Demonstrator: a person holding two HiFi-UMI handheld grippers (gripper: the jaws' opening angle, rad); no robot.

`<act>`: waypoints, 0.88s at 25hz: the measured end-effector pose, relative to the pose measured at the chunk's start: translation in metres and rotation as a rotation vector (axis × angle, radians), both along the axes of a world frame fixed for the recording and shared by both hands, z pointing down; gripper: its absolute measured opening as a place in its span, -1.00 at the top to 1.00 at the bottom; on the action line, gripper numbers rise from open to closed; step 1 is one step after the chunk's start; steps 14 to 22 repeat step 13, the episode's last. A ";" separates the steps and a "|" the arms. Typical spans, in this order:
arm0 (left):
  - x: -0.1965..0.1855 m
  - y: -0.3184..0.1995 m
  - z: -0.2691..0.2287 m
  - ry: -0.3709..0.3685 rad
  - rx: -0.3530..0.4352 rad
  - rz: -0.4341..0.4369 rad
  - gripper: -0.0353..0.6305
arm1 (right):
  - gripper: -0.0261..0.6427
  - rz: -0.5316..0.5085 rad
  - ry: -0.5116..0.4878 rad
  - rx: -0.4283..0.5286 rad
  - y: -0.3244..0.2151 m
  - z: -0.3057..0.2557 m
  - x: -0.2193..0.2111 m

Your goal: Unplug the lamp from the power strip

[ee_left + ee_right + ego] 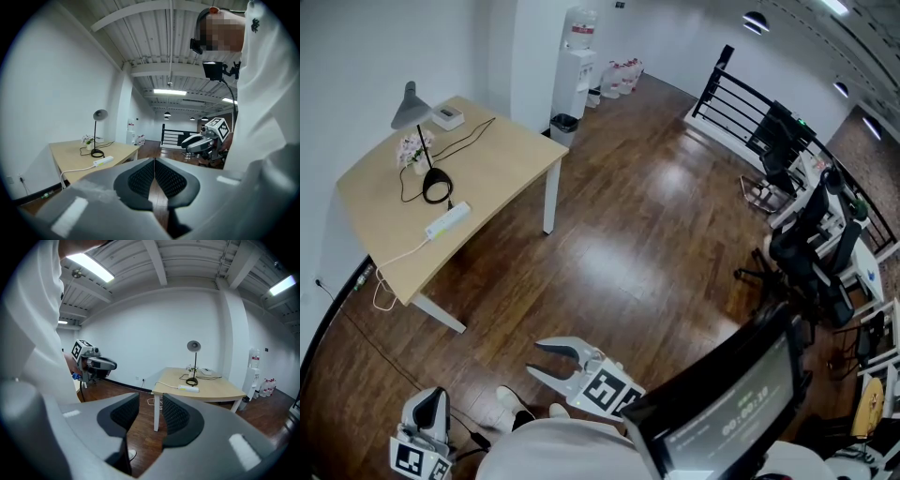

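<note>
At ten o'clock a wooden table (502, 155) on hardwood floor (647, 244) is carrying the desk lamp (437, 187) and power strip (448, 220), plug too small to see, while the left gripper (154, 161) is hanging closed, the right gripper (536, 359) gaping empty.

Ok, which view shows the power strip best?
The head view: it looks down on the whole white power strip, lying on the table beside the base of the lamp, its cable trailing off the edge. Both gripper views show the power strip only small, distant and side-on.
</note>
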State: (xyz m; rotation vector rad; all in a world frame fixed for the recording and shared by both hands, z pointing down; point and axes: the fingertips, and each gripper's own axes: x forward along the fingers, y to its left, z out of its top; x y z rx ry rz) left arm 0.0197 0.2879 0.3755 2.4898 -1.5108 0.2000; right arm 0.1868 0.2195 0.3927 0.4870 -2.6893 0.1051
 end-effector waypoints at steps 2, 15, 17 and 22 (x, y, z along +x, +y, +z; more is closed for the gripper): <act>0.002 0.002 -0.001 0.000 0.000 -0.003 0.86 | 0.44 -0.004 0.006 -0.003 0.003 0.000 0.002; -0.015 -0.012 -0.001 0.022 -0.003 -0.005 0.86 | 0.45 -0.006 0.032 -0.006 -0.011 -0.002 -0.015; -0.015 -0.012 -0.001 0.022 -0.003 -0.005 0.86 | 0.45 -0.006 0.032 -0.006 -0.011 -0.002 -0.015; -0.015 -0.012 -0.001 0.022 -0.003 -0.005 0.86 | 0.45 -0.006 0.032 -0.006 -0.011 -0.002 -0.015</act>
